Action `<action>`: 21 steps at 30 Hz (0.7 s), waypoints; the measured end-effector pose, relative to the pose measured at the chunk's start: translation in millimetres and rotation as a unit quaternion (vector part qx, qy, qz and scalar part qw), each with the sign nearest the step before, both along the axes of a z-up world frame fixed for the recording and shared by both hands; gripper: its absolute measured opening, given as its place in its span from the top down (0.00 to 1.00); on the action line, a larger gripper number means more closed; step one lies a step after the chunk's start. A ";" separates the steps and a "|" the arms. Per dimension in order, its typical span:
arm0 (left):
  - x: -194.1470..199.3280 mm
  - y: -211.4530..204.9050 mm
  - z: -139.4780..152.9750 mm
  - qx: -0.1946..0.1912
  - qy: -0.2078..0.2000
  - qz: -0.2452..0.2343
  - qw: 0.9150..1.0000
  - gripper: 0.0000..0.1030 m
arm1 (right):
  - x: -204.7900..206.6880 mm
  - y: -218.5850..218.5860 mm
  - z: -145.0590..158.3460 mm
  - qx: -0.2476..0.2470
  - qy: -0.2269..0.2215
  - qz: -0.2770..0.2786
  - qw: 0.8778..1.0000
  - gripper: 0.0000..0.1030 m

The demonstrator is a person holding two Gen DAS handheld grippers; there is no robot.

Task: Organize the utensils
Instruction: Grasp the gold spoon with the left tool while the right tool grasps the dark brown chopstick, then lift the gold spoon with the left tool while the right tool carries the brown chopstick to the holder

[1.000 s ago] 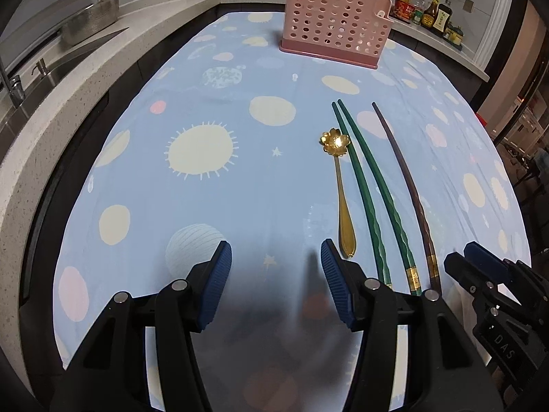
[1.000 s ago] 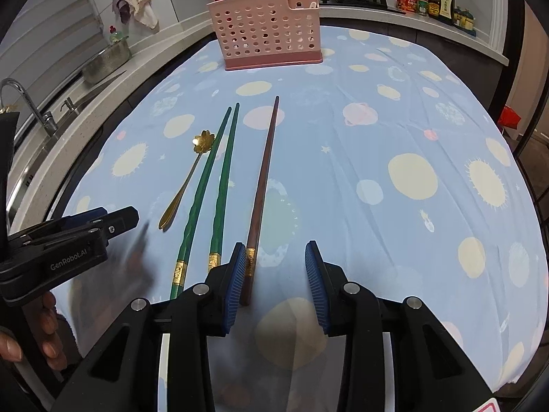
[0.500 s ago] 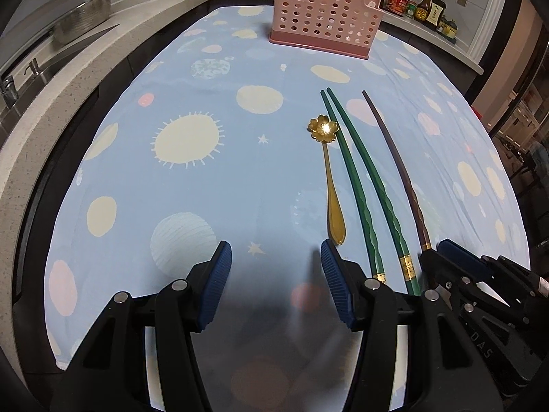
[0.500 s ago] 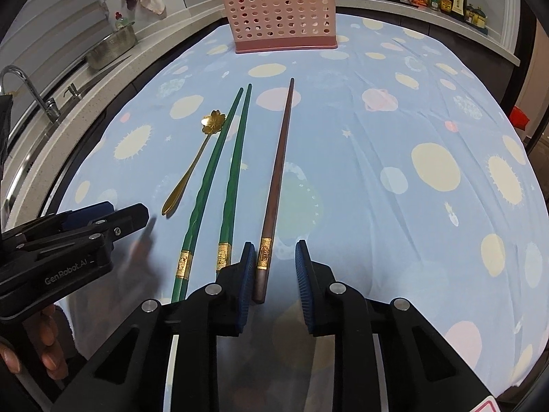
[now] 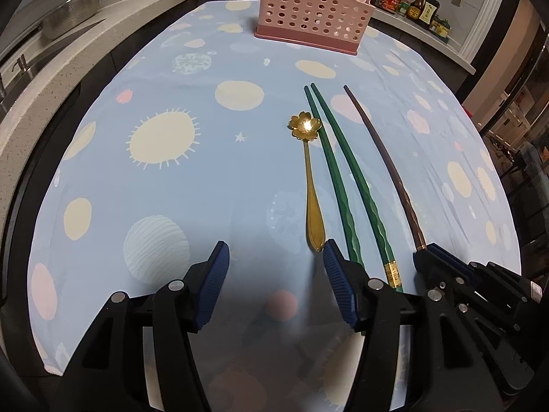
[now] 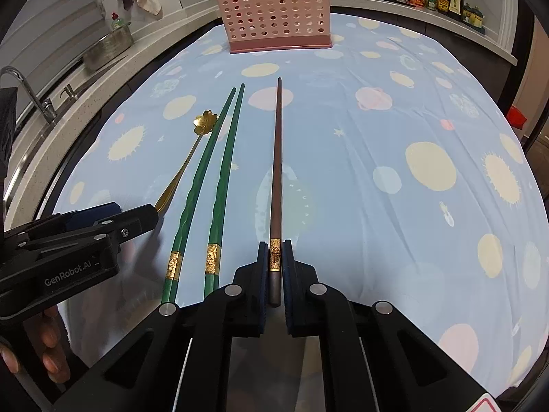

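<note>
A brown chopstick (image 6: 276,171) lies on the blue tablecloth (image 6: 411,120), pointing at the pink perforated holder (image 6: 276,13). My right gripper (image 6: 275,250) is closing, its pads pressing on the chopstick's gold-banded near end. Left of it lie two green chopsticks (image 6: 219,178) and a gold flower-bowl spoon (image 6: 187,168). In the left wrist view the spoon (image 5: 310,185) ends just beyond the right pad of my left gripper (image 5: 274,250). Its jaws are opening with only cloth between them. The right gripper's tip (image 5: 423,254) covers the brown chopstick's (image 5: 387,164) end.
A sink with a faucet (image 6: 20,82) and a metal colander (image 6: 108,46) line the counter on the left. Sauce bottles (image 5: 417,5) and a pan stand behind the holder. A person's fingers (image 6: 48,350) grip the left gripper's handle.
My right gripper's jaws have come together around the brown chopstick's near end and now press on it. The left gripper has stayed in place near the spoon handle.
</note>
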State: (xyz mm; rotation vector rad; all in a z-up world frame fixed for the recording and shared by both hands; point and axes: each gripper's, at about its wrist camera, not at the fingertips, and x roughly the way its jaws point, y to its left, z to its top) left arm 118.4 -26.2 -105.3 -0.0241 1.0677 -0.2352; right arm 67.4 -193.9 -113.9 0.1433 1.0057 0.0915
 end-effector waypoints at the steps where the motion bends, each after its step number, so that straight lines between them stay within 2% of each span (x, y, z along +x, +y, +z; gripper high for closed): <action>1: 1.8 -0.5 -0.3 -0.002 0.000 0.000 1.000 0.47 | -0.2 0.4 -0.1 0.000 0.000 0.000 1.000 0.93; 6: 8.7 -2.5 -0.7 -0.012 -0.002 0.003 1.000 0.48 | 0.0 0.7 0.0 0.002 0.000 0.000 1.000 0.93; 9: 10.6 -5.7 -1.0 -0.012 -0.006 -0.001 1.000 0.52 | -0.1 1.3 -0.1 0.003 0.000 -0.001 1.000 0.93; 13: 11.9 -13.3 -1.7 0.000 -0.016 -0.010 1.000 0.68 | -0.1 1.3 -0.1 0.003 0.000 -0.001 1.000 0.93; 15: 11.8 -15.9 -1.9 0.006 -0.019 -0.012 1.000 0.71 | -0.1 1.4 -0.1 0.003 0.000 -0.001 1.000 0.93; 18: 10.3 -17.0 -1.9 0.012 -0.021 -0.016 1.000 0.82 | -0.1 1.3 -0.2 0.004 0.000 -0.001 1.000 0.93; 19: 10.4 -16.0 -1.8 0.009 -0.019 -0.016 1.000 0.86 | -0.1 1.3 -0.2 0.004 0.000 -0.001 1.000 0.93; 21: 11.3 -12.9 -1.1 0.002 -0.015 -0.015 1.000 0.89 | -0.4 1.0 -0.1 0.005 0.000 -0.001 1.000 0.93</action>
